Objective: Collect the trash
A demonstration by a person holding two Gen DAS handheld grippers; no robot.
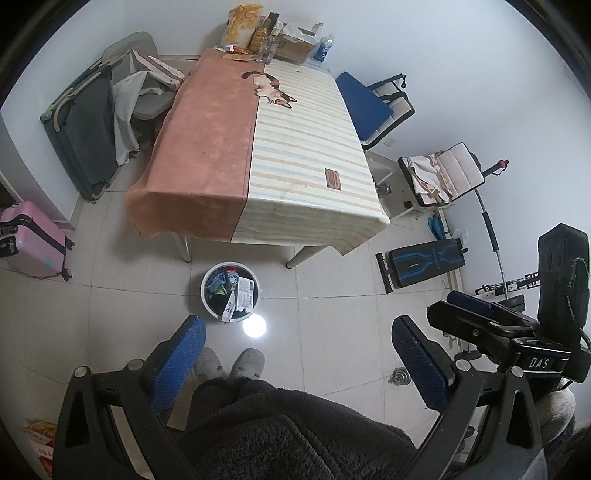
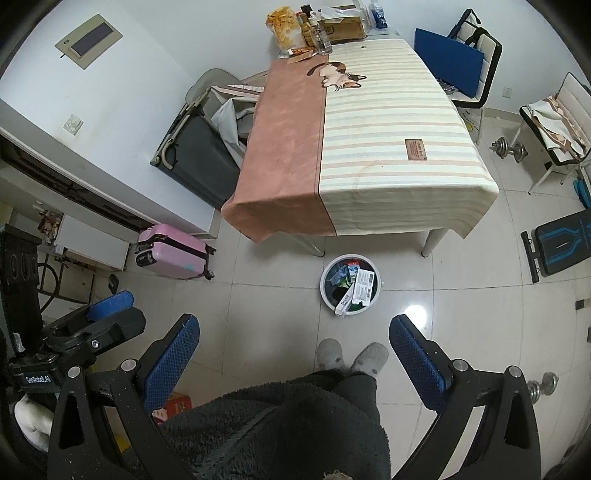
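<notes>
Left wrist view: trash bin [image 1: 231, 291] on floor just before table [image 1: 295, 206], packed with boxes and wrappers, 1 carton [image 1: 229, 308] poking over rim. Table's near part bare; bottles and snack bags [image 1: 258, 33] clustered at far end. Judgement: collecting looks mostly done. Left gripper [image 1: 295, 360] and right gripper [image 2: 295, 356] both spread wide, holding nothing; bin ahead of fingers, well apart, no contact.
</notes>
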